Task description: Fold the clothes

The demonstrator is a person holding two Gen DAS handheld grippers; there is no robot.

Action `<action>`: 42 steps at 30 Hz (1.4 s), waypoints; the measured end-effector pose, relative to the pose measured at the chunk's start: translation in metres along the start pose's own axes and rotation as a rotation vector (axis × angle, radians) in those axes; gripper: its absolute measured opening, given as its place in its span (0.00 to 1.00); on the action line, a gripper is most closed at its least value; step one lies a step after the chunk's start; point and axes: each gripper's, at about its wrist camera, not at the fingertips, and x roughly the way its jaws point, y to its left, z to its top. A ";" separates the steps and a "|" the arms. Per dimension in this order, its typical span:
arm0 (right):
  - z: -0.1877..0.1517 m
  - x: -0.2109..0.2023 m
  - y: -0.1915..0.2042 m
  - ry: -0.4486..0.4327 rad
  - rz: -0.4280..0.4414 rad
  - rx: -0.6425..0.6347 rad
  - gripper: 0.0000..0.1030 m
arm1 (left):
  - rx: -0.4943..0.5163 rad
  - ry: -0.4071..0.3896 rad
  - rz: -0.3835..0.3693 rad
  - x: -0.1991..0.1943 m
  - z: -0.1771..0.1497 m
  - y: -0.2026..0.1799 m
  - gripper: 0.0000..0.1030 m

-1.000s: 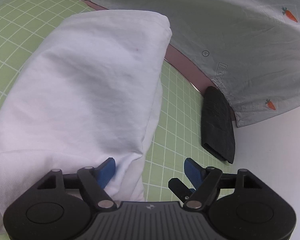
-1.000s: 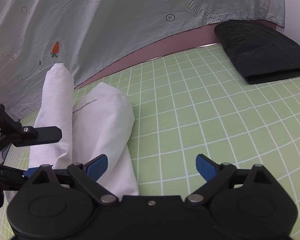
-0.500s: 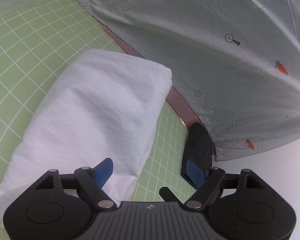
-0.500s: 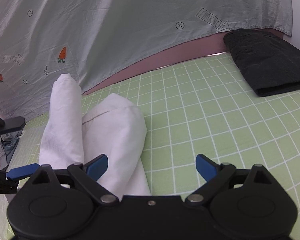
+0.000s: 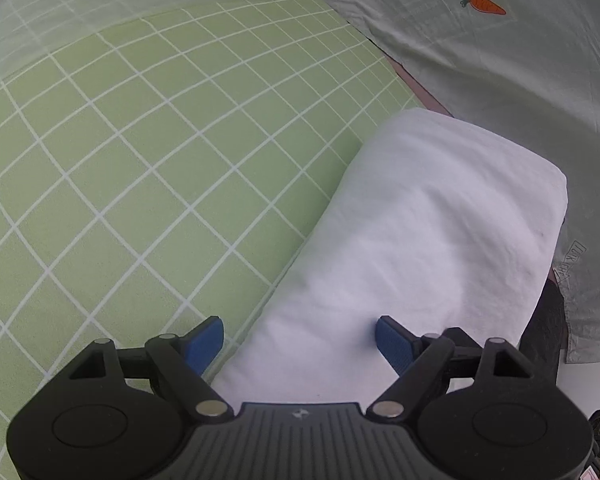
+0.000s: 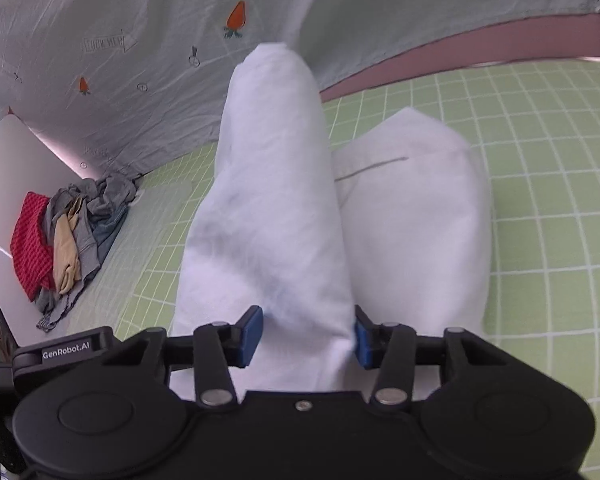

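**A:** What is the right hand-held gripper [image 6: 307,338] doing?

**B:** Its blue pads [image 6: 252,330] sit on either side of a raised fold of the white garment [image 6: 276,208]. The cloth fills the gap between them and the right pad presses into it, so it looks clamped on that fold. The fold stands up from the pads like a tall ridge, leaning slightly toward the backdrop.

**A:** And the left hand-held gripper [image 5: 299,339]?

**B:** Its jaws are spread wide. The left pad hangs over bare mat, and the right pad [image 5: 394,340] lies against or just over the top of the garment; I cannot tell if it touches. Nothing is pinched between them.

**A:** Where does the garment lie?

**B:** On the green grid mat [image 6: 548,184] that covers the worktop. In the right wrist view a second, lower lobe of it rests flat on the mat just right of the raised fold, with a thin dark seam line across it. In the left wrist view it [image 5: 428,240] shows as a thick white bundle running from the gripper toward the far edge of the mat [image 5: 148,152].

**A:** What surrounds it?

**B:** A grey sheet printed with carrots [image 6: 140,60] hangs behind the mat, with a pink strip under its hem. At the left of the right wrist view, well apart from the white garment, is a heap of unfolded clothes [image 6: 64,240], red, tan and grey. Beside the garment's far end in the left wrist view, a dark item [image 5: 548,328] shows partly; I cannot make out what it is.
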 end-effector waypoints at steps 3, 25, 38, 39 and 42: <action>0.001 0.009 -0.008 0.018 0.042 0.064 0.40 | 0.018 -0.005 0.003 0.001 0.002 -0.005 0.81; -0.004 -0.038 -0.113 -0.110 0.062 0.451 0.26 | 0.367 -0.019 0.023 0.024 -0.009 -0.078 0.92; 0.004 -0.008 -0.105 -0.031 0.051 0.349 0.80 | 0.268 0.110 -0.112 0.063 -0.014 -0.067 0.97; 0.004 -0.004 -0.104 -0.025 0.074 0.356 0.81 | 0.271 0.119 -0.118 0.067 -0.016 -0.068 0.97; 0.007 0.003 -0.095 -0.017 0.074 0.327 0.87 | 0.278 0.146 -0.134 0.077 -0.023 -0.073 0.96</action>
